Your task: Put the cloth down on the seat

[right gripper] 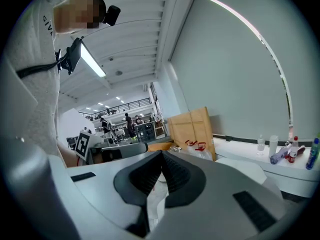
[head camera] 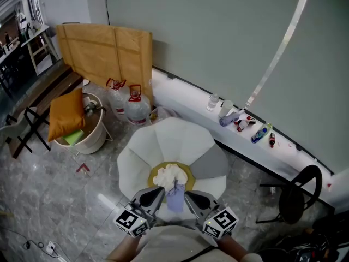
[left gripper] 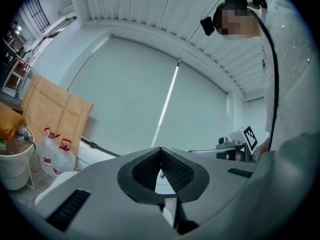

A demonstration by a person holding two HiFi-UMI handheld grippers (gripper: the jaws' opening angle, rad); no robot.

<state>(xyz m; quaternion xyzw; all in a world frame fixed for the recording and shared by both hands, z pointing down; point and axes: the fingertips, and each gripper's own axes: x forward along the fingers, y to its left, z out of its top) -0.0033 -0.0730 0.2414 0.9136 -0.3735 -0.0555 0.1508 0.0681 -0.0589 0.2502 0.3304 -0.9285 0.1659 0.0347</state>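
Note:
In the head view a white petal-shaped seat stands below me, with a yellow pad on it and a crumpled white cloth on the pad. A small lavender cloth hangs between my two grippers, just in front of the white one. My left gripper and my right gripper point towards each other, each shut on an edge of the lavender cloth. In both gripper views, the left gripper and the right gripper have their ribbed pads pressed together, and only a pale sliver of cloth shows between them.
Two water jugs and a white bucket with an orange cushion stand left of the seat. Cardboard leans on the wall. Several bottles line the white ledge. A black stool is at the right.

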